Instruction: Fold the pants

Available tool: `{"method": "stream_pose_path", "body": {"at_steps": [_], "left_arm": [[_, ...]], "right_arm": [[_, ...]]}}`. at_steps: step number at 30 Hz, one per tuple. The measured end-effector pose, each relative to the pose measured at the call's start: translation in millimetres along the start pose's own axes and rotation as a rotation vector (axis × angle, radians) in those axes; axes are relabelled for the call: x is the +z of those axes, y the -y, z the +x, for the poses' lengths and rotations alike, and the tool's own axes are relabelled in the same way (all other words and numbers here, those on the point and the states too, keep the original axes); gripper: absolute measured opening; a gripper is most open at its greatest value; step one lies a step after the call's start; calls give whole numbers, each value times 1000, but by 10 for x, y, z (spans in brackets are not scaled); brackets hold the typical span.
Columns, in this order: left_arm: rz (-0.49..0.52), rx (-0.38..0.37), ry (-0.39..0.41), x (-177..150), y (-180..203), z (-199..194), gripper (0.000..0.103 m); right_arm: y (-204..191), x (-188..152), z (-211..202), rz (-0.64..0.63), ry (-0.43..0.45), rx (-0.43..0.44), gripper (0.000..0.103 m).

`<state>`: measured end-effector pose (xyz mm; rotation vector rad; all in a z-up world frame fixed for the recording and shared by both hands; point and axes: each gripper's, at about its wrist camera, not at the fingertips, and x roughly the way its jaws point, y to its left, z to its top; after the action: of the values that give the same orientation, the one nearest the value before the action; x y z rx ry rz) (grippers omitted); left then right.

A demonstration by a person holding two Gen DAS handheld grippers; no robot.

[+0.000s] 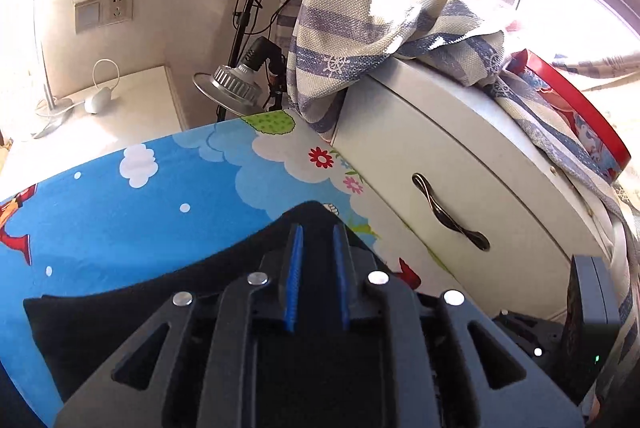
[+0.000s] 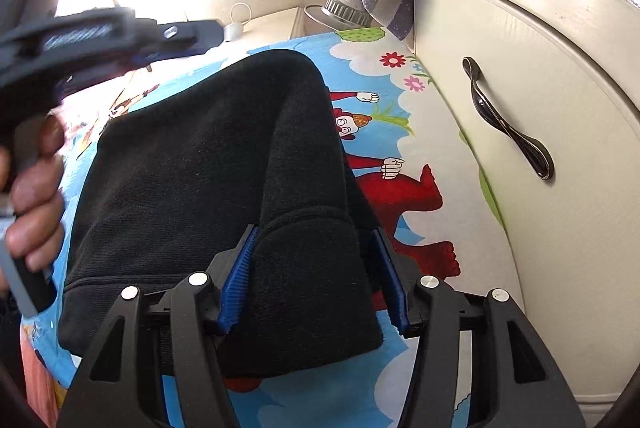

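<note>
The black pants (image 2: 192,167) lie folded on a blue cartoon-print sheet (image 2: 400,99). My right gripper (image 2: 310,242) is open, its blue pads (image 2: 238,276) on either side of the pants' near cuffed end, with a gap on the right side. My left gripper (image 1: 318,236) hovers over the pants (image 1: 140,308) in the left wrist view, its blue pads (image 1: 295,268) narrowly apart with nothing between them. The left gripper also shows blurred in the right wrist view (image 2: 104,39), held in a hand above the pants' far left part.
A cream nightstand (image 2: 540,75) with a dark handle (image 2: 508,115) stands right against the sheet. A striped curtain (image 1: 380,7) drapes over its top. A lamp (image 1: 236,83) and a white side table (image 1: 132,99) stand behind. A wall socket (image 1: 104,9) is above.
</note>
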<state>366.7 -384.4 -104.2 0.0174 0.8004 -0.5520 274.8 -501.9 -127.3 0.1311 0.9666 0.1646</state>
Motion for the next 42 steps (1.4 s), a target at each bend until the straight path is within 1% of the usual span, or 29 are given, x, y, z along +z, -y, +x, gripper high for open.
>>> {"method": "stream_pose_path", "body": {"at_steps": [3,6,8,9,10,12,13,14,15,16,19,22,25,27,29,34,38,42], "left_arm": [[19,19,-7,-434,136,-286,16],[36,75,-31,-902,216,-461,16],[0,121,-60,-1182,146,-529,16],[-26,137,-62,-1309,95,-575,16],[-45,139,-38,-1412,65,-663,16],[-61,144,-23,-1543,24,-815,18],[-63,150,-23,-1585,17,-869,19],[-62,164,-25,-1626,8,-910,24],[-60,181,-32,-1670,-9,-935,32],[-66,187,-36,-1723,-28,-957,33],[-106,183,-37,-1863,-102,-1023,34],[-113,196,-36,-1942,-121,-1071,34],[-124,200,-38,-1998,-141,-1093,33],[-134,200,-41,-2018,-150,-1100,33],[-135,201,-43,-2023,-152,-1102,33],[-145,199,-45,-2042,-158,-1124,33],[-153,198,-42,-2062,-166,-1149,33],[-158,199,-41,-2056,-162,-1150,33]], "right_arm": [[6,-6,4,2,3,-5,54],[16,-18,2,3,7,-8,55],[1,-20,-3,0,10,-16,56],[-10,-22,-11,-4,11,-22,58],[-21,-23,-15,-8,11,-28,59],[-38,-35,-25,-15,18,-43,59],[-42,-37,-27,-15,20,-47,60],[-43,-42,-31,-13,21,-50,60],[-45,-47,-37,-13,23,-53,61],[-50,-50,-39,-14,25,-59,62],[-68,-67,-52,-22,33,-75,64],[-84,-73,-59,-28,36,-88,65],[-96,-77,-70,-32,40,-107,70],[-95,-74,-82,-29,47,-135,82],[-91,-72,-96,-29,54,-157,87],[-147,-54,-212,-39,72,-196,88],[-278,-33,-435,-67,129,-242,88],[-377,4,-649,-67,180,-233,88]]}}
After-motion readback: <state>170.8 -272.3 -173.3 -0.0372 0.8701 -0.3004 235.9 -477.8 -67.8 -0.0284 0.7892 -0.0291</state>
